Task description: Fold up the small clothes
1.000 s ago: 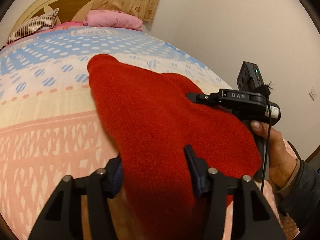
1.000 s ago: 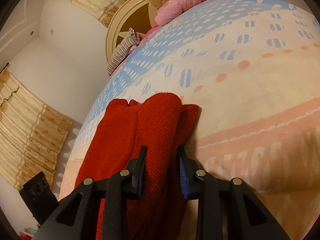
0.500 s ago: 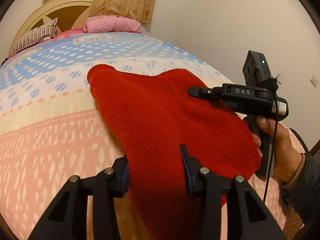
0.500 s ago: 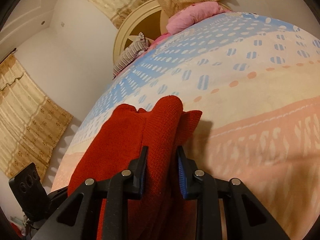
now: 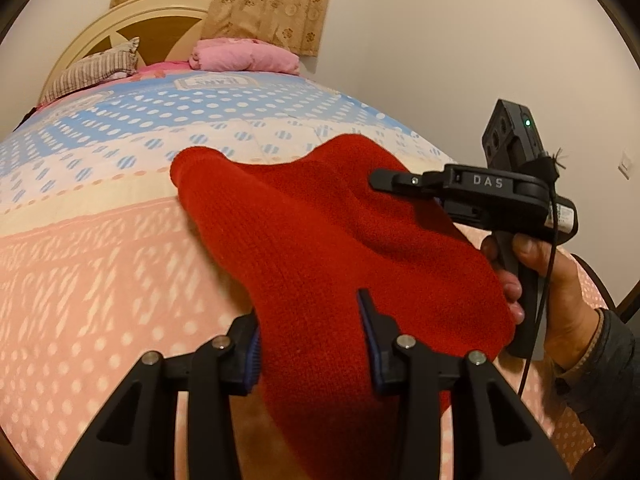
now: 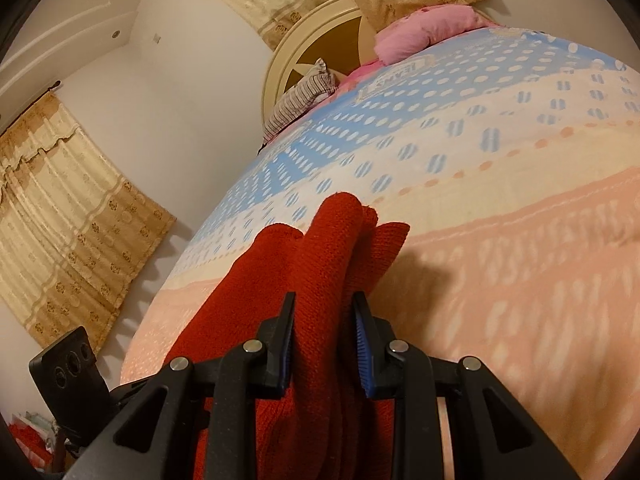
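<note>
Red knit garment [image 5: 320,240] hung bunched above the patterned bedspread [image 5: 100,280], pinched at both ends. Left gripper [image 5: 308,340] clamped on the near end, right gripper [image 6: 324,320] squeezed on a thick fold. Farther out at 12 o'clock: pink bedding [image 5: 244,56], striped pillow [image 5: 96,72]. No containers anywhere.

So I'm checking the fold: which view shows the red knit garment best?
The left wrist view: the red knit garment shows its broad face there. The right wrist view shows only bunched folds edge-on between that claw's fingers.
</note>
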{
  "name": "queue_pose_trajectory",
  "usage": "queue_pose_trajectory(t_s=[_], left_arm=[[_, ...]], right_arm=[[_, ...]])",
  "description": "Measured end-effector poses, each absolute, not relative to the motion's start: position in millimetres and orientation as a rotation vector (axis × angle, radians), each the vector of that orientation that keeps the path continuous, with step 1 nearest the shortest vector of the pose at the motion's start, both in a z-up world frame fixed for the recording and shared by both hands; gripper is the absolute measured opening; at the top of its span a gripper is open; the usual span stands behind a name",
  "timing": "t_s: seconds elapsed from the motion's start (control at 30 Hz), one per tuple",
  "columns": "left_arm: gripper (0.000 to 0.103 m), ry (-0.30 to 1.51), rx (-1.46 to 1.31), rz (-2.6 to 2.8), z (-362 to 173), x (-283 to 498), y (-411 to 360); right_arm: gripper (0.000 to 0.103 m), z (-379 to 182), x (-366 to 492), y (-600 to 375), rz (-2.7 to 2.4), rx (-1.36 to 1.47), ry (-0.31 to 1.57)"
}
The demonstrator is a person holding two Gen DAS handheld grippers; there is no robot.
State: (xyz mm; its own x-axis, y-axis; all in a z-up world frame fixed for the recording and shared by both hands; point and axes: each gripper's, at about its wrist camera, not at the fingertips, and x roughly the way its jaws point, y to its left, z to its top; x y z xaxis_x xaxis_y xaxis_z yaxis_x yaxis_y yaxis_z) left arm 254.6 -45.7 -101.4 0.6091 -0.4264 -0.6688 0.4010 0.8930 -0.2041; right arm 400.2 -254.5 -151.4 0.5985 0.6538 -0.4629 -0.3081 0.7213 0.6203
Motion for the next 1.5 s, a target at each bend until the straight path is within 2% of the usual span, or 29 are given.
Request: queue_pose_trajectory(t_s=[0.77,1.5], left_arm=[[0.042,0.704,-0.049,-0.317,-86,195,39],[0.041,0.687,-0.142,-0.142,-96,160,121]], right_arm=[[0.027,-140,369,-143,0.789,0.496,0.772],[0.027,-146,365,-18,0.964,0.443,0.833]])
